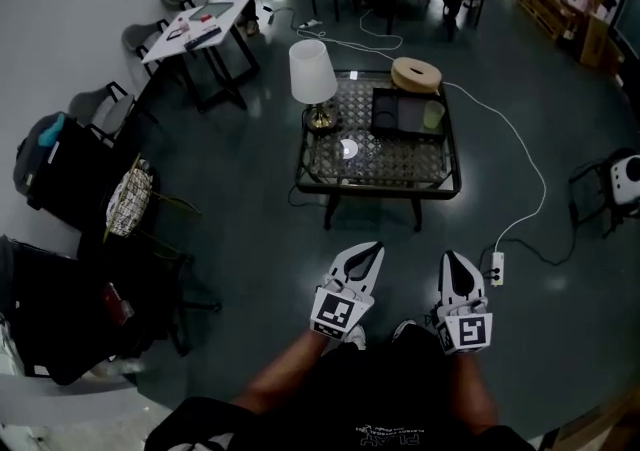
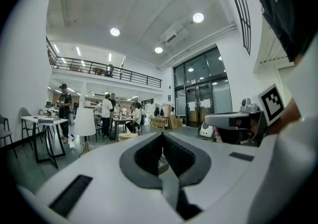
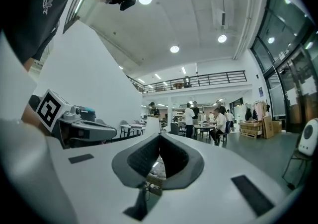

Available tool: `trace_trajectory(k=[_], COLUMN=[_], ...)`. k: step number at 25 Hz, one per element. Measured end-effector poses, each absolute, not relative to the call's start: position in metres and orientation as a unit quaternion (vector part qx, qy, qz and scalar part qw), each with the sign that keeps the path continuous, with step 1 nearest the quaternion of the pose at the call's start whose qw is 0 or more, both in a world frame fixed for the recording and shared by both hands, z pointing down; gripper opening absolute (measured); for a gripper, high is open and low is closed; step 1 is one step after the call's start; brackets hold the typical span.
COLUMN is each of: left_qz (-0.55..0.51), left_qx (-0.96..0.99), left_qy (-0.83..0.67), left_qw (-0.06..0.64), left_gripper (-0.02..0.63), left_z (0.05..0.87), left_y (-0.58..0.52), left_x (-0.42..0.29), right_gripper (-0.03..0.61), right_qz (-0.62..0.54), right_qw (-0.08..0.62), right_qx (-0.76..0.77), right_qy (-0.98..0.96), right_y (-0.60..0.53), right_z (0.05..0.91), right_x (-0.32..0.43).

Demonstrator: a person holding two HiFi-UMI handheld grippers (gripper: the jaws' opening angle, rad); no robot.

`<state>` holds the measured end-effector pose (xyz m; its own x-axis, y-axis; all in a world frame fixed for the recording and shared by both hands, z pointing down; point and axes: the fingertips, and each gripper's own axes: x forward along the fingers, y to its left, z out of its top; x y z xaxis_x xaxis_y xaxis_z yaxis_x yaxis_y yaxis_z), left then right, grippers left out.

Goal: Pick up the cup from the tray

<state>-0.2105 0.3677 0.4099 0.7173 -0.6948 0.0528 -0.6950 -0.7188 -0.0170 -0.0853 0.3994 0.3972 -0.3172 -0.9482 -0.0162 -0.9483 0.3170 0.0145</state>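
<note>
While both tools hang low in front of the person, well apart from the table [image 1: 378,192], the left gripper [image 1: 369,252] and the right gripper [image 1: 451,260] have their jaws closed tip to tip, holding nothing. The cup [image 1: 433,116] stands at the right end of the dark tray [image 1: 395,114] on the table top. Jaws that arrive closed would likely push the cup over instead of straddling it. A wide reach could strike the lamp [image 1: 311,72] nearby. The white cable [image 1: 521,145] on the floor could snag a foot during the approach.
</note>
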Motion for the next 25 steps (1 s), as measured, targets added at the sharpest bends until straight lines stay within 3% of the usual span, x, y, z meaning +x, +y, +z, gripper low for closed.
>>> trace_trajectory(k=[8,12,18,25], left_qz=[0.048,0.048,-0.01,0.034], left_qx=[0.928,0.926,0.928,0.921], left_qy=[-0.368,-0.373,-0.371,-0.388], left_qw=[0.029,0.009,0.022,0.008], left_gripper=[0.009,0.009,0.009,0.009], left_z=[0.425,0.416,0.399,0.406], left_y=[0.344,0.315,0.278,0.243], left_x=[-0.184,-0.162,-0.129,-0.098], right_gripper=[0.008,0.008,0.008,0.008], right_qz=[-0.002,0.018,0.041,0.037], right_qw=[0.02,0.016,-0.003,0.009], right_qx=[-0.563,-0.549,-0.525,-0.516], right_qy=[0.826,0.836,0.85,0.856], right_y=[0.357,0.328,0.29,0.256], right_z=[0.395,0.391,0.394,0.395], right_x=[-0.071,-0.055,-0.035,-0.015])
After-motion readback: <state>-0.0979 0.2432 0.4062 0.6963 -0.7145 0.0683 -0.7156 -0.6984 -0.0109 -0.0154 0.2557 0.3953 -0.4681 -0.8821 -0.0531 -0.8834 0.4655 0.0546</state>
